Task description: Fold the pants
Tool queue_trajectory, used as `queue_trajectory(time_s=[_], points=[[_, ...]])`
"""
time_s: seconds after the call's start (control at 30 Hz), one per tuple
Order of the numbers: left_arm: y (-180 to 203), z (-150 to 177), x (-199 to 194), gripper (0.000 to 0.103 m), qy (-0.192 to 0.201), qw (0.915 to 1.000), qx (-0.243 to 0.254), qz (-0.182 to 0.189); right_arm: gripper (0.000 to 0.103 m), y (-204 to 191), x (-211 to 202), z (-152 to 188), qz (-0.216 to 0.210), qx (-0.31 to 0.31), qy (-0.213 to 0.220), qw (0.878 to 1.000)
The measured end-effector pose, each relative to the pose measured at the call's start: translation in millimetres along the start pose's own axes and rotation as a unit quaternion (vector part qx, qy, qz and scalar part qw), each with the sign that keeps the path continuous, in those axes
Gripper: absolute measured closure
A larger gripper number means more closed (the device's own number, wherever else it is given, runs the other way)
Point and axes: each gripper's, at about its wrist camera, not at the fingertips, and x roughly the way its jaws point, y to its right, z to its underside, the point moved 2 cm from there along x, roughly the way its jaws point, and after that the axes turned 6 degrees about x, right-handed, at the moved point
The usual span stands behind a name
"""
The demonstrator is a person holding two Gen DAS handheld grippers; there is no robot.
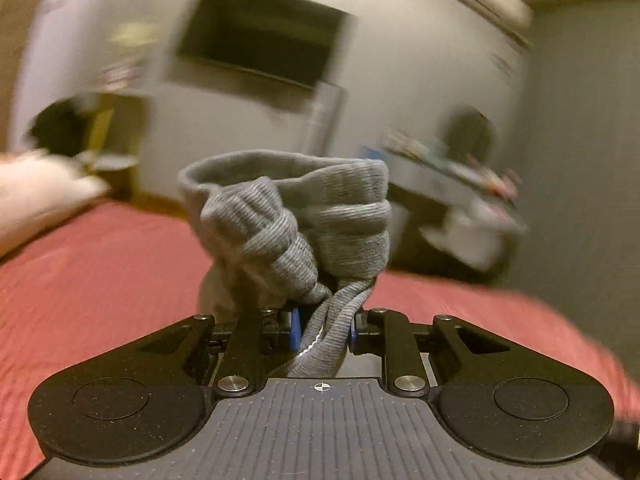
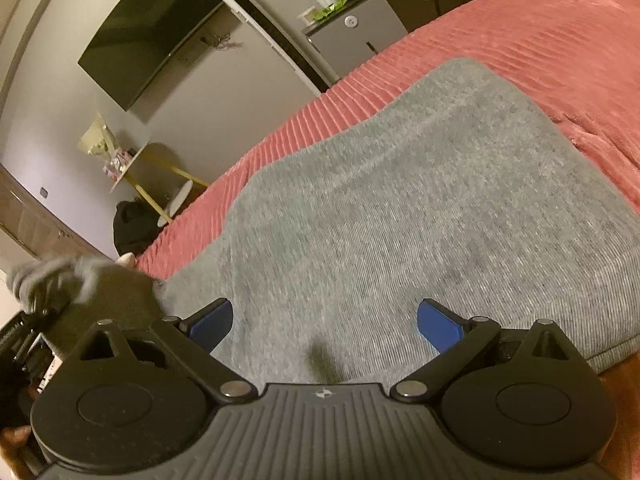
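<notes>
The grey knit pants [image 2: 400, 216] lie spread flat on the red bedspread [image 2: 560, 60] in the right wrist view. My right gripper [image 2: 324, 326] hovers just above the cloth, open, its blue pads wide apart with nothing pinched. In the left wrist view my left gripper [image 1: 322, 330] is shut on a bunched ribbed end of the pants [image 1: 288, 220], which stands up in a crumpled wad above the bedspread [image 1: 100, 280]. That raised end and the left gripper show blurred at the left edge of the right wrist view.
A dark wall-mounted television [image 2: 148, 36] hangs beyond the bed. A small grey fridge [image 2: 352, 40] stands at the bed's far side, and a side table with gold legs [image 2: 140, 164] holds small items. A white pillow [image 1: 36, 196] lies at the left.
</notes>
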Motion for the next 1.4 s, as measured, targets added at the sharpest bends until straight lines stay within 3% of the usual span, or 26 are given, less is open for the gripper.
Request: queue_trajectory(time_s=[0.07, 0.13, 0.2, 0.27, 0.3, 0.33, 0.43, 0.47, 0.57, 0.63, 0.73, 0.83, 0.9, 0.93, 0.97, 1.0, 1.1, 1.23, 1.27, 1.3, 1.37, 1.4], points=[[34.1, 14.0, 13.5, 0.078, -0.035, 0.9978, 0.047, 0.031, 0.004, 0.5, -2.2, -0.4, -0.005, 0.005, 0.006, 1.0], [62.4, 35.5, 26.8, 0.069, -0.083, 0.9893, 0.097, 0.071, 0.004, 1.5, -5.2, -1.4, -0.012, 0.01, 0.014, 1.0], [87.2, 67.0, 41.5, 0.067, -0.155, 0.9672, 0.181, 0.088, 0.004, 2.9, -6.9, -2.3, -0.015, 0.019, 0.018, 1.0], [97.5, 87.4, 41.3, 0.062, -0.16, 0.9491, 0.261, 0.075, 0.004, 4.7, -7.5, -2.8, -0.023, 0.029, 0.017, 0.999], [100.3, 89.5, 35.4, 0.052, -0.15, 0.9417, 0.292, 0.076, 0.004, 5.1, -7.5, -3.1, -0.027, 0.032, 0.014, 0.999], [97.7, 85.8, 30.2, 0.04, -0.149, 0.9417, 0.289, 0.087, 0.004, 5.2, -7.3, -3.0, -0.035, 0.038, 0.008, 0.999], [72.3, 63.9, 11.9, 0.014, -0.147, 0.9644, 0.177, 0.13, 0.004, 3.8, -2.3, -2.6, -0.067, 0.053, -0.02, 0.996], [57.6, 55.9, 5.3, 0.011, -0.141, 0.9722, 0.131, 0.132, 0.004, 2.7, 1.3, -2.1, -0.075, 0.059, -0.032, 0.995], [17.1, 48.3, 1.6, 0.007, -0.146, 0.9862, 0.027, 0.072, 0.004, -5.2, 15.4, 1.7, -0.088, 0.063, -0.066, 0.992], [-11.9, 57.1, 1.3, 0.008, -0.176, 0.9826, -0.057, 0.018, 0.004, -14.7, 26.1, 2.8, -0.086, 0.044, -0.079, 0.992], [-48.2, 74.0, -8.0, 0.008, -0.199, 0.9632, -0.172, -0.054, 0.004, -29.5, 42.7, 4.8, -0.084, 0.035, -0.096, 0.991], [-62.4, 81.0, -20.7, 0.008, -0.193, 0.9481, -0.247, -0.055, 0.004, -37.2, 53.9, 3.5, -0.087, 0.046, -0.099, 0.99], [-61.8, 86.2, -26.0, 0.008, -0.193, 0.9462, -0.253, -0.061, 0.005, -41.3, 58.5, 4.4, -0.072, 0.044, -0.095, 0.992], [-59.2, 88.8, -29.1, 0.008, -0.193, 0.9478, -0.245, -0.066, 0.015, -42.6, 58.7, 4.8, -0.066, 0.041, -0.09, 0.993], [-56.7, 89.6, -29.7, 0.008, -0.195, 0.9494, -0.235, -0.073, 0.045, -43.8, 59.1, 5.5, -0.06, 0.038, -0.086, 0.994], [-53.2, 89.6, -32.1, 0.008, -0.196, 0.9507, -0.229, -0.073, 0.049, -43.6, 60.4, 5.8, -0.063, 0.044, -0.09, 0.993], [-44.5, 93.8, -30.9, 0.008, -0.205, 0.9531, -0.212, -0.067, 0.049, -40.5, 62.0, 4.6, -0.07, 0.065, -0.096, 0.991], [-30.1, 101.2, -20.1, 0.008, -0.224, 0.9597, -0.151, -0.077, 0.022, -38.5, 74.2, 1.2, -0.079, 0.103, -0.116, 0.985], [-27.1, 102.2, -19.9, 0.008, -0.225, 0.9615, -0.135, -0.081, 0.022, -39.8, 76.2, 1.1, -0.074, 0.108, -0.113, 0.985], [-24.3, 103.1, -19.8, 0.008, -0.225, 0.9628, -0.124, -0.084, 0.022, -42.4, 78.7, 0.6, -0.065, 0.11, -0.112, 0.985], [-21.3, 103.6, -20.6, 0.008, -0.223, 0.964, -0.115, -0.087, 0.051, -50.9, 79.1, -0.6, -0.026, 0.094, -0.099, 0.99], [-20.3, 103.1, -21.7, 0.008, -0.22, 0.9649, -0.113, -0.087, 0.052, -56.1, 77.4, -1.4, -0.018, 0.08, -0.098, 0.992]])
